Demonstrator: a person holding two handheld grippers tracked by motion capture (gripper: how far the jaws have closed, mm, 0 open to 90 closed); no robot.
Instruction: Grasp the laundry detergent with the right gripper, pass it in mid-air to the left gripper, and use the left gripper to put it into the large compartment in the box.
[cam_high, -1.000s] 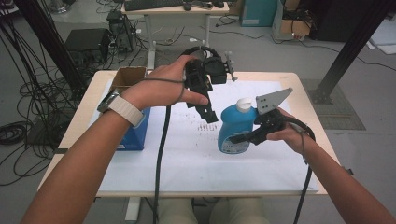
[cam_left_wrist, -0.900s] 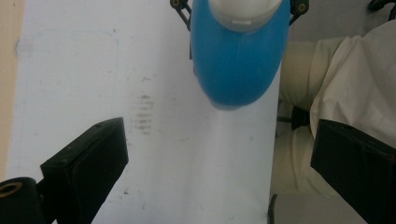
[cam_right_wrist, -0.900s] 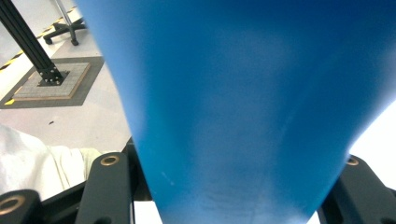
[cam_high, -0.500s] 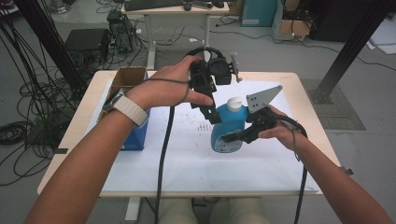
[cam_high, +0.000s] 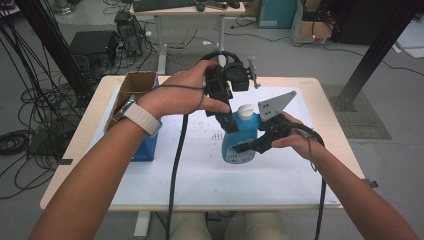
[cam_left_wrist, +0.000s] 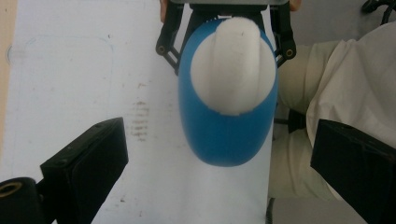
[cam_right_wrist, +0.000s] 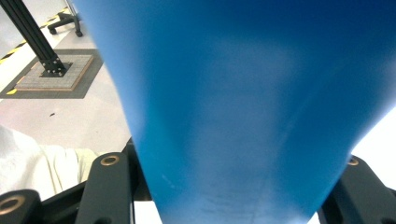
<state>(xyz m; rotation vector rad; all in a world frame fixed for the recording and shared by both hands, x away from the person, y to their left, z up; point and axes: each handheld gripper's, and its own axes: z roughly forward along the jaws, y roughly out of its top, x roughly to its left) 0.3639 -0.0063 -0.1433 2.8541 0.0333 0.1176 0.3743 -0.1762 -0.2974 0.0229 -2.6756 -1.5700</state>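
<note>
Left hand-held gripper (cam_high: 227, 122) poised wide above blue bottle (cam_high: 240, 140)

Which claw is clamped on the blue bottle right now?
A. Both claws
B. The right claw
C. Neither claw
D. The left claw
B: the right claw grips the blue bottle by its body, while the left claw stands open above its white cap.
</note>
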